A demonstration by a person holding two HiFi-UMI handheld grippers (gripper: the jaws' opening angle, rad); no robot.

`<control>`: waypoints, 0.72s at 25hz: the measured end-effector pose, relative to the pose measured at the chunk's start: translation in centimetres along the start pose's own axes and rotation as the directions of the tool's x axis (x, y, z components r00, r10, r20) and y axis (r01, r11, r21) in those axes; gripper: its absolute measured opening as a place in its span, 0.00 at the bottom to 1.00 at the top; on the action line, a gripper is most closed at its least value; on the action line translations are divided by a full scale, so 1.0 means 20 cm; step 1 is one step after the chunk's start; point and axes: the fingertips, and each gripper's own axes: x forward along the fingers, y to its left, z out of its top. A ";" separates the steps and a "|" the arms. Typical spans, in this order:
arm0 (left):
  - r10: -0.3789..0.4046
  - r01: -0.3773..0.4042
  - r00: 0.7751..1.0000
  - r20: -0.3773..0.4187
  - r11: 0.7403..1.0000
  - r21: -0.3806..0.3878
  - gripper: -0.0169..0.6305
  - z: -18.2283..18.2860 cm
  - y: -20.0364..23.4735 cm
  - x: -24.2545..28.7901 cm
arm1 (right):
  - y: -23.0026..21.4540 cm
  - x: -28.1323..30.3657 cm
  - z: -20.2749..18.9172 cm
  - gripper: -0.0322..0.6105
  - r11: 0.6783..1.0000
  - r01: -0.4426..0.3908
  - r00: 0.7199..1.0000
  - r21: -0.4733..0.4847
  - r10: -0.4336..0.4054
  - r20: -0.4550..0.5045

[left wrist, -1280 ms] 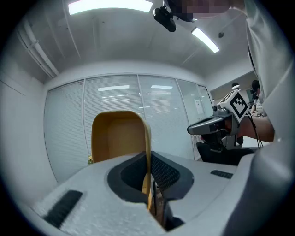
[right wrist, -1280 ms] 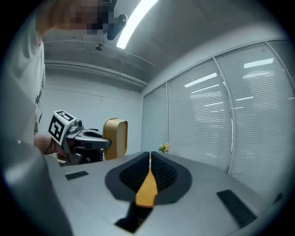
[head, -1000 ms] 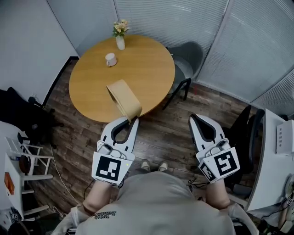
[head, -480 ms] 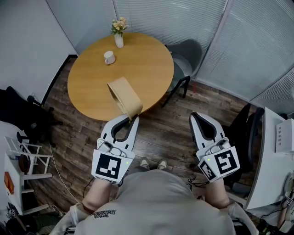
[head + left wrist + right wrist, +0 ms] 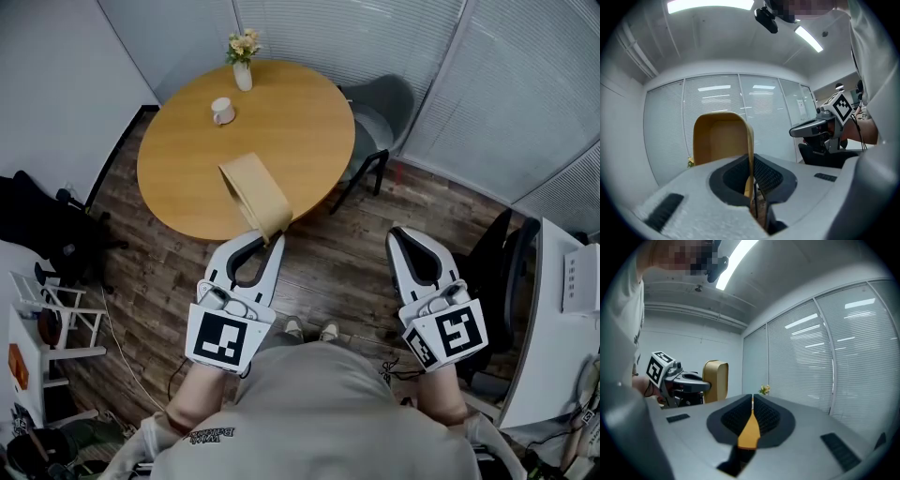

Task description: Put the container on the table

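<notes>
Tan container (image 5: 255,195), just one, is pinched by its wall in the left gripper (image 5: 265,242) and held above the near edge of the round wooden table (image 5: 291,122). Its long axis runs away from the jaws, toward table centre. Right gripper (image 5: 401,234): jaws together, empty, further off. One mug (image 5: 222,111) and one vase (image 5: 243,75) sit at the far side.

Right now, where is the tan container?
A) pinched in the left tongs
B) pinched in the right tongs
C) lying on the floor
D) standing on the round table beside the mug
A: the left gripper view shows the left tongs closed on one wall of the tan container, while the right tongs are shut on nothing.
</notes>
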 end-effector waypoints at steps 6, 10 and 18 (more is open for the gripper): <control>0.016 -0.016 1.000 -0.013 1.000 -0.003 0.08 -0.02 -0.04 0.01 | -0.02 -0.02 -0.04 0.11 1.000 -0.016 1.000 0.003 0.016 -0.006; 0.029 -0.029 0.999 -0.019 1.000 0.000 0.08 -0.01 -0.06 0.03 | -0.05 -0.04 -0.05 0.11 1.000 -0.030 1.000 0.005 0.030 -0.005; 0.054 -0.054 0.998 -0.032 0.999 0.006 0.08 -0.01 -0.12 0.05 | -0.11 -0.07 -0.07 0.11 0.999 -0.052 0.999 0.012 0.052 -0.002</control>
